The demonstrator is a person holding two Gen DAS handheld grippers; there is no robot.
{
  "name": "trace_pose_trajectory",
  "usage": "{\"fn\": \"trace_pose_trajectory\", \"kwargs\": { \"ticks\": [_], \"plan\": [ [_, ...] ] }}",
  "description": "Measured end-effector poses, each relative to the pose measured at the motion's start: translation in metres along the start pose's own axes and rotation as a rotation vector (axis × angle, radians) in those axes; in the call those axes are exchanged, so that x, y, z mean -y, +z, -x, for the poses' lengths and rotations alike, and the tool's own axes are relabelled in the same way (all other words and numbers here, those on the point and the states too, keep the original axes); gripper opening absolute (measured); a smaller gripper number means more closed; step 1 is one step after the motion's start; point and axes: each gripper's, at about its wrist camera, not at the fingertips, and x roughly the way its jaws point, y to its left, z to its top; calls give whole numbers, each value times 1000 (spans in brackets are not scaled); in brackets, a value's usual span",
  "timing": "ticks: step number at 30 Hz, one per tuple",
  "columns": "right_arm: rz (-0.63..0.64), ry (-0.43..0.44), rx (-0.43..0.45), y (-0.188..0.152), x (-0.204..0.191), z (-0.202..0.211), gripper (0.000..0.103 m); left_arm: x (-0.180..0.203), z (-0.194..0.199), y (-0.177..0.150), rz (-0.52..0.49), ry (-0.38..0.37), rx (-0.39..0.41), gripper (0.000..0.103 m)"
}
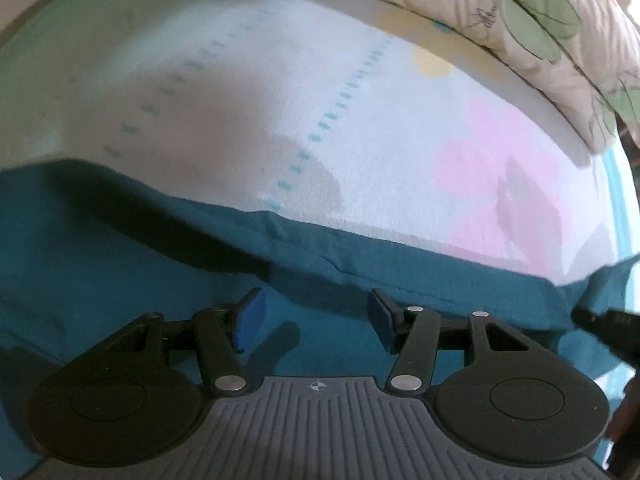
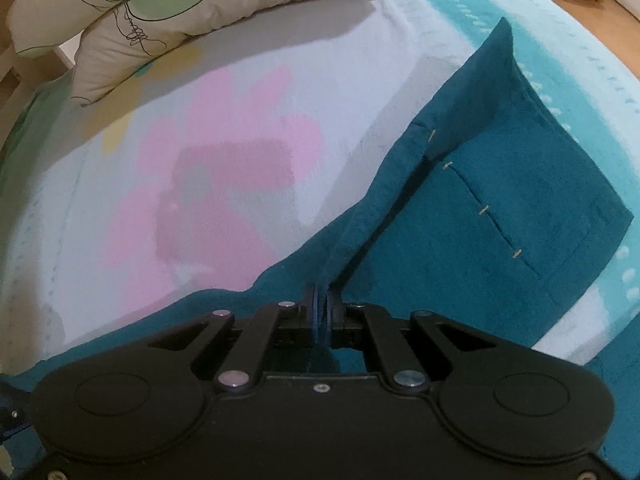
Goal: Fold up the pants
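Between the blue pads of the right tool (image 2: 322, 312) a raised ridge of the teal pants (image 2: 500, 216) is pinched, the pads pressed together with the cloth between them. That tool sits low over the bed, aimed forward along the fabric, and the gripped ridge runs up and away from the pads toward the upper right, where the pants end in a narrow point near the turquoise border of the bedspread (image 2: 240, 128). To the right of the ridge the fabric lies flatter, showing a pocket slit marked by short pale stitches. The left tool (image 1: 314, 316) stands wide apart, its two blue pads well separated with nothing between them, hovering just above the pants (image 1: 120, 248) with its shadow cast on the cloth below. In the left wrist view the pants stretch across the frame from left to right, their far edge forming a long folded hem against the bedspread (image 1: 280, 100), so their long axis runs crosswise to this tool. A dark tip of the other tool shows at the right edge, on the fabric. Beyond the pants the bedspread is white with pink shapes, yellow patches and dashed teal lines, and pillows (image 2: 132, 8) printed with green leaf outlines lie at the far end (image 1: 520, 20).
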Motion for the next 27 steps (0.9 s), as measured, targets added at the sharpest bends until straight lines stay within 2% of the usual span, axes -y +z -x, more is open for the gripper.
{"fn": "trace_pose_trajectory", "kwargs": {
  "ticks": [4,11,19,24,27],
  "plan": [
    [6,12,2,-2,1,1,8,-4,-5,0,62,-2,6,55],
    [10,20,-2,-5,6,2,8,-17,-6,10,193,-80,50,55],
    [12,23,-5,-5,6,1,8,-13,-23,13,190,-17,10,55],
    [17,24,-6,-4,7,0,8,-17,-36,11,234,-38,-20,55],
    [18,28,-3,-5,7,2,8,-19,-41,17,274,-80,-18,52]
  ]
}}
